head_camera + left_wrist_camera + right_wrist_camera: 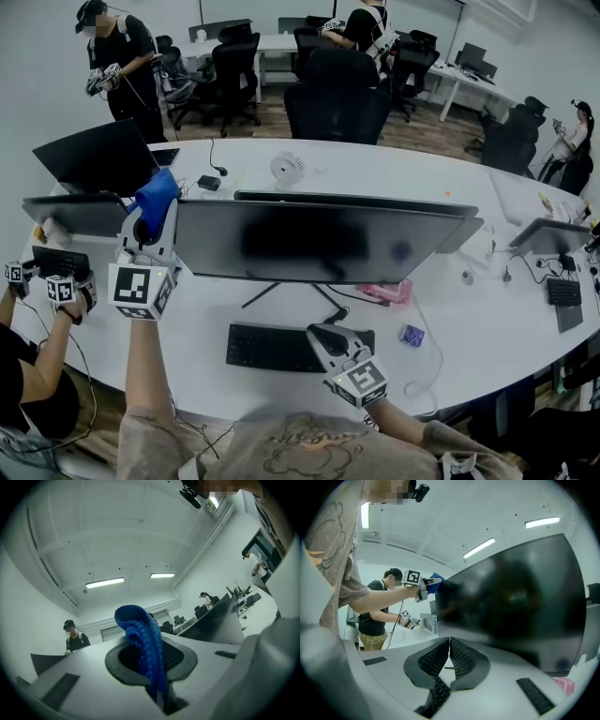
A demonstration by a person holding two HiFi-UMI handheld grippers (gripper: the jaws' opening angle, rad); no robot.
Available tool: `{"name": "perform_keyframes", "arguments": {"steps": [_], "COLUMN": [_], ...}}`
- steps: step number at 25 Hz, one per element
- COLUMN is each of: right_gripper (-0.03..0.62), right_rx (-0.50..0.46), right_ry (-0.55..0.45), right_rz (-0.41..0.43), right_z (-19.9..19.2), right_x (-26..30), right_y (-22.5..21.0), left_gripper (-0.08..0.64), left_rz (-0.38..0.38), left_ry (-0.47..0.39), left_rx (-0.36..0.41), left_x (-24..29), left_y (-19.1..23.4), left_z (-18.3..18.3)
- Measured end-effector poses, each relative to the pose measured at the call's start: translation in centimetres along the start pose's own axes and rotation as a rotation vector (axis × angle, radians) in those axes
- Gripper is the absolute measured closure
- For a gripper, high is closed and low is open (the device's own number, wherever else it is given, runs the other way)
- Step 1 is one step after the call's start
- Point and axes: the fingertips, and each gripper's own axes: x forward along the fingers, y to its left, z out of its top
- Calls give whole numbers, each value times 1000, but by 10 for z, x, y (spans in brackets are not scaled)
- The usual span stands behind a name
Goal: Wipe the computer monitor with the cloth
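Blue cloth (155,195) at left edge of monitor (319,242)
My left tool (148,228) pinches the cloth, seemingly soft and limp, by a fold; my right tool (326,339) sits closed, empty.

An open-plan office: a long white tabletop (375,164) carries monitors (319,239) and keyboards (272,347), black swivel chairs (337,94) stand beyond, more desks (277,42) far back, strip lights (105,582) overhead.
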Motion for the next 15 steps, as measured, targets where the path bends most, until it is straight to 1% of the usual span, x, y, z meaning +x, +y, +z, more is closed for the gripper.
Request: {"name": "perform_keyframes", "arguments": {"steps": [6, 15], "right_gripper": [571, 571], "right_rx": [5, 17], "right_ry": [-3, -10], "right_rz": [-16, -50], "right_z": [-4, -5], "right_x": [-20, -56], "right_y": [-14, -35], "left_gripper": [512, 512], "left_rz": [-46, -94], "left_ry": [-6, -22], "left_rx": [2, -8], "left_x": [13, 31], "left_y": [-34, -84], "left_z": [9, 25]}}
